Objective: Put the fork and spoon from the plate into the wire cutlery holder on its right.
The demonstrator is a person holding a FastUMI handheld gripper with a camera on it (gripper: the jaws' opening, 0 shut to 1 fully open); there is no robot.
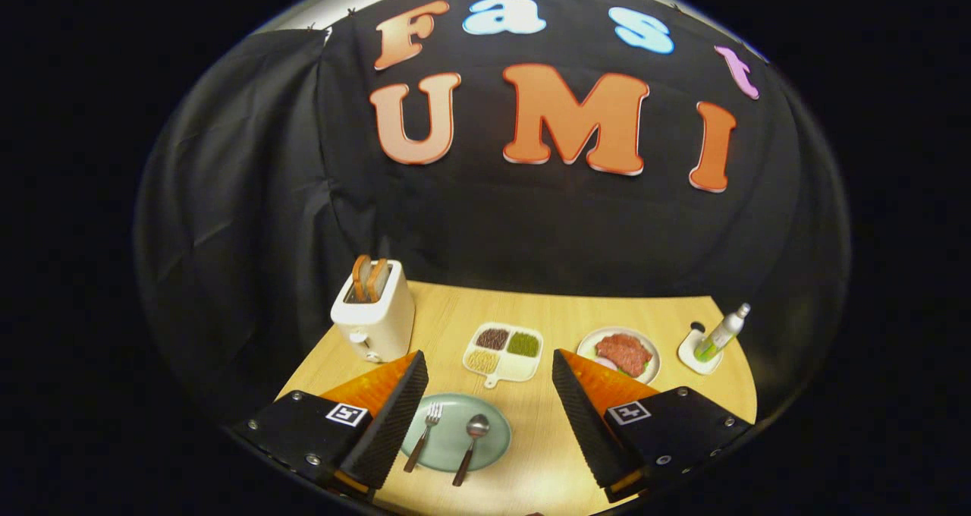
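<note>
While the gripper [489, 364] hangs above the wooden table [546, 455] with its fingers spread wide and grasping nothing, one pale green plate [493, 444] lies between them, low in the frame's centre. On it rest one fork [425, 434] and one spoon [472, 446], side by side, each with a metal head and a dark brown handle trailing off the plate's near rim. Beyond the fingers stand one white toaster [375, 315] holding two slices, one four-part dish [504, 352], one plate of meat [620, 353] and one bottle [722, 332].
</note>
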